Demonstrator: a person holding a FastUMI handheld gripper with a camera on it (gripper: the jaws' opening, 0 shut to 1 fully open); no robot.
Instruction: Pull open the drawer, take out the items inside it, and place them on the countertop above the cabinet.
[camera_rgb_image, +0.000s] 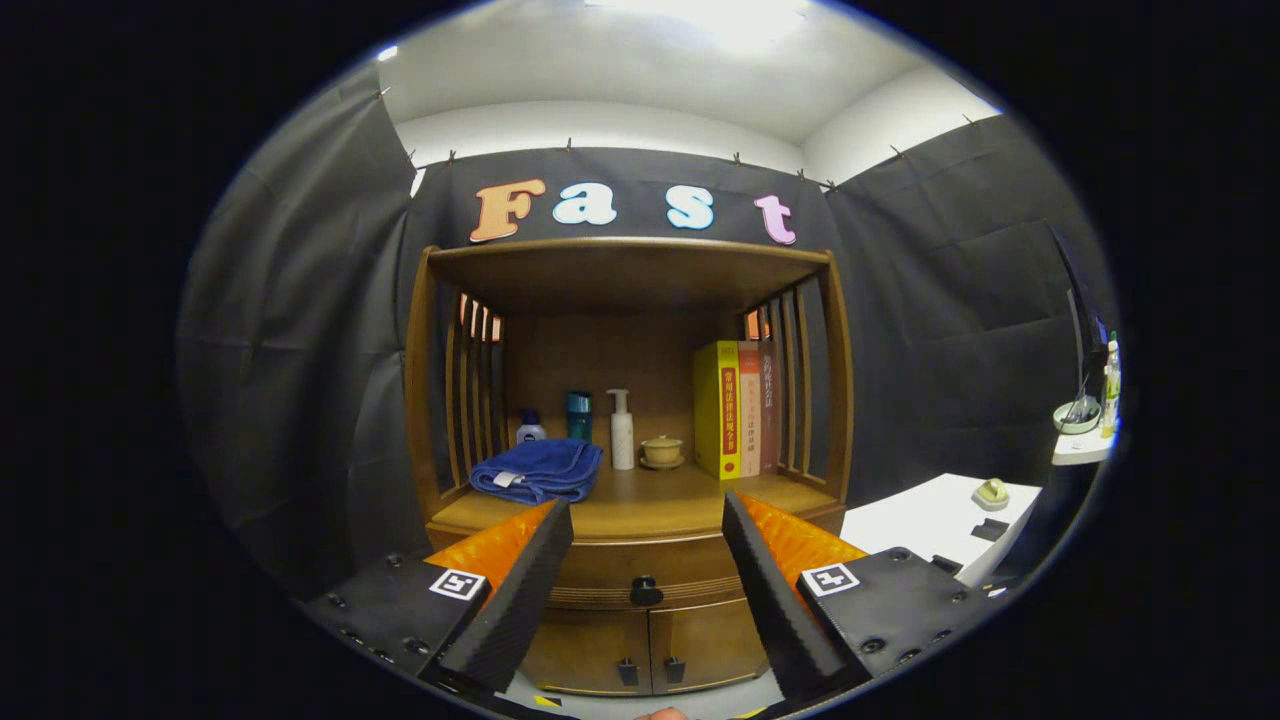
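Two fingers of the gripper (647, 510) spread wide apart, holding nothing, and between them sits the closed brown wooden drawer (640, 568) with its dark knob (646, 591), under the countertop (640, 510).

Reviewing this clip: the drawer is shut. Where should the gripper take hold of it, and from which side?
Grip the dark knob at the middle of the drawer front, coming straight from the front. It juts out between the open gripper fingers, the only protruding part.
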